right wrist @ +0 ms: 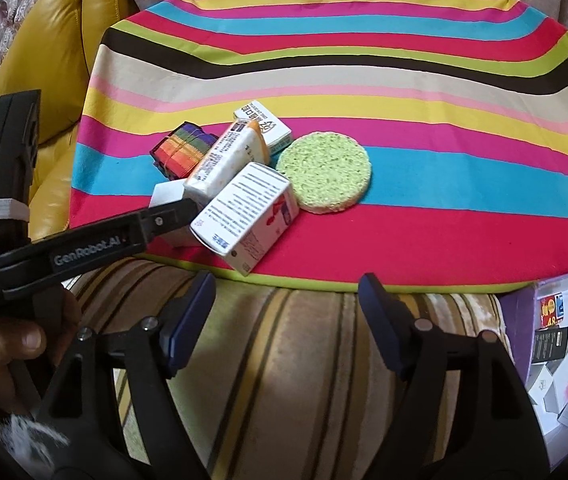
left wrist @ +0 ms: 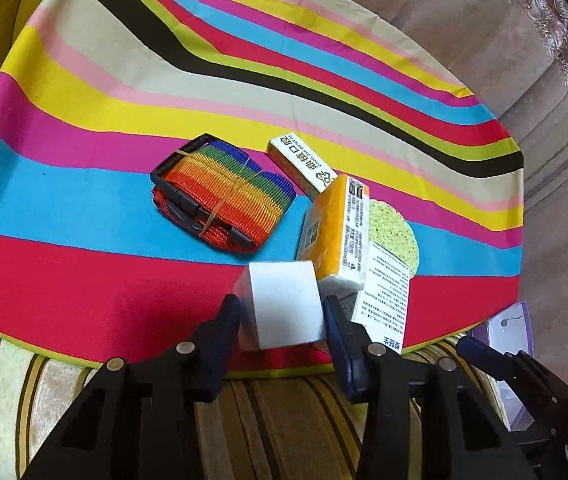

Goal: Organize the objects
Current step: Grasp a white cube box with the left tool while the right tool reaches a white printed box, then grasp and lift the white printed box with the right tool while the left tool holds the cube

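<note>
White cube (left wrist: 284, 304) clamped by L gripper (left wrist: 282, 312) - R gripper (right wrist: 286, 316) open over sofa

Both grippers are showing black plastic frames with dark blue finger pads and round silver rivets at the joints. The left gripper (right wrist: 172, 216) is carrying white "GenRobot.AI" lettering along its side and a white elastic band around its upright black body. A hand (right wrist: 0, 356) is showing below it.

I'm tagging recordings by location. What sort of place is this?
Probably a home living room: a yellow leather armchair, a striped upholstered cushion in the foreground, and patterned curtains behind the striped cloth.
</note>
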Demonstrator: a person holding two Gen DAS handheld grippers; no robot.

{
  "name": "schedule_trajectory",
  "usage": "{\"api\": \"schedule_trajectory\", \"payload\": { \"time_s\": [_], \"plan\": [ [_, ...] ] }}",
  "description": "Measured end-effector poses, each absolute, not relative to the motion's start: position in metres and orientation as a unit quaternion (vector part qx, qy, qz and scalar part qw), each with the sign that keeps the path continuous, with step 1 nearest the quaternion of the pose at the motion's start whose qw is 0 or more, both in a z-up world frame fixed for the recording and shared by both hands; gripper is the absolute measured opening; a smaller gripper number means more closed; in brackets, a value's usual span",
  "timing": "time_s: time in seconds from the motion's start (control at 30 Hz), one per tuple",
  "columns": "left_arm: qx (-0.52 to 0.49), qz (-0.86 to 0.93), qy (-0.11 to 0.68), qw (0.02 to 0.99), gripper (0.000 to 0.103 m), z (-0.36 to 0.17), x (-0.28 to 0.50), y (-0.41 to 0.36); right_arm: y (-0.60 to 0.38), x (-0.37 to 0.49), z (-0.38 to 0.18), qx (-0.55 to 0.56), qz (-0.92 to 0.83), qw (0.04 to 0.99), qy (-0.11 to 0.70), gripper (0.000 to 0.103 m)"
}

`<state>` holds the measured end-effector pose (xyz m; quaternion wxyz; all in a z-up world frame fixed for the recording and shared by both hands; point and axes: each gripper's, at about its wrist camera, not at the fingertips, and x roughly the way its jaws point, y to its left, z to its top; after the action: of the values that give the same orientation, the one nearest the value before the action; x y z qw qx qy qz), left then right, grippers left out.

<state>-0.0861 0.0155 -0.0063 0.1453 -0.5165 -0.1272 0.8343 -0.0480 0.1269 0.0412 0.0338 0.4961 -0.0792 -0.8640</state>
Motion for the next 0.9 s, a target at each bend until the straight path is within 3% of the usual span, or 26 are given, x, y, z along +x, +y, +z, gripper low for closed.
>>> {"api": "schedule_trajectory", "payload": {
  "time_s": [0.9],
  "plan": [
    [-0.466, 0.849, -0.226, 0.106, 0.039, -0.012, -0.077, -0.032, 0.081, -0.108, 0.020, 0.525, -0.850, 0.004, -0.047, 0.075]
  ]
}}
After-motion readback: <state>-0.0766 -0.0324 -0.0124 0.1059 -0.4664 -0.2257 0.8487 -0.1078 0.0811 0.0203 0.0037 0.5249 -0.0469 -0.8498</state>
